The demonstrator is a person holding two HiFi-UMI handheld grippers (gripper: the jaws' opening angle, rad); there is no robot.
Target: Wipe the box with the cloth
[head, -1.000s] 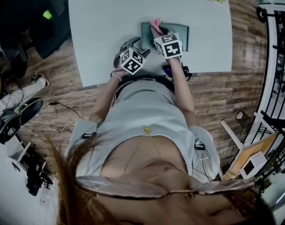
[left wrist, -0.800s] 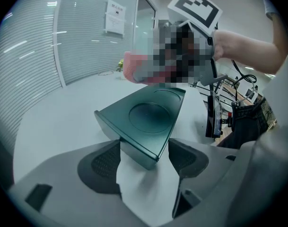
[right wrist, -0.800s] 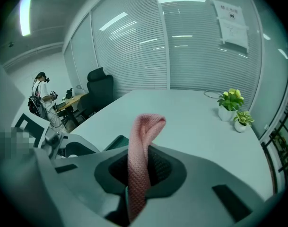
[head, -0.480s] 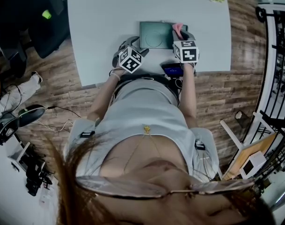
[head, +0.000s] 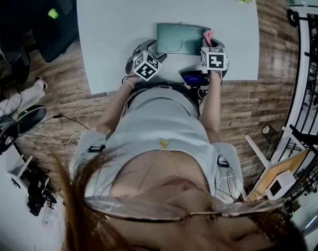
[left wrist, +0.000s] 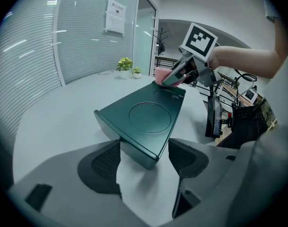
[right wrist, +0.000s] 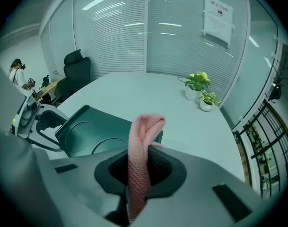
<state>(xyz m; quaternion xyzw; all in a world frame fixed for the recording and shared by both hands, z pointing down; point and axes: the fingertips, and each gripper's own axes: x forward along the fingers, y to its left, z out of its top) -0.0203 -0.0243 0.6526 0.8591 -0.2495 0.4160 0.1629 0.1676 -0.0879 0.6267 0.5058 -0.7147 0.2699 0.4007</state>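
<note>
- The left gripper (left wrist: 144,157) has its jaws spread wide and grips nothing. The near corner of the box (left wrist: 144,119) pokes in between the tips, with bare table (left wrist: 54,122) showing under the rest of the gap. Whether either pad touches the box's sides cannot be told.
- From this claw the dark green box runs ahead and slightly to the right. It lies flat, and a raised ring is pressed into its lid.
- At the box's far end, straight ahead of the left claw, sits the right gripper (left wrist: 181,72). The pink cloth (left wrist: 161,74) in its tips meets the lid's far corner.
- The right gripper (right wrist: 141,169) has its jaws closed on the pink knitted cloth (right wrist: 141,155). A narrow folded strip stands up out of the jaws, and its looped top curls over just ahead of the tips.
- For the right claw, the box (right wrist: 87,131) lies ahead and to the left, its right end passing behind the cloth.
- Further ahead and to the right of this claw, two small potted plants (right wrist: 200,91) stand well apart from the box. A black office chair (right wrist: 77,65) stands far ahead to the left.
- In the head view the box (head: 182,38) lies between the two claws. The left gripper (head: 152,50) is at its near left corner, and the right gripper (head: 209,40) holds the cloth (head: 208,35) at its right end.
</note>
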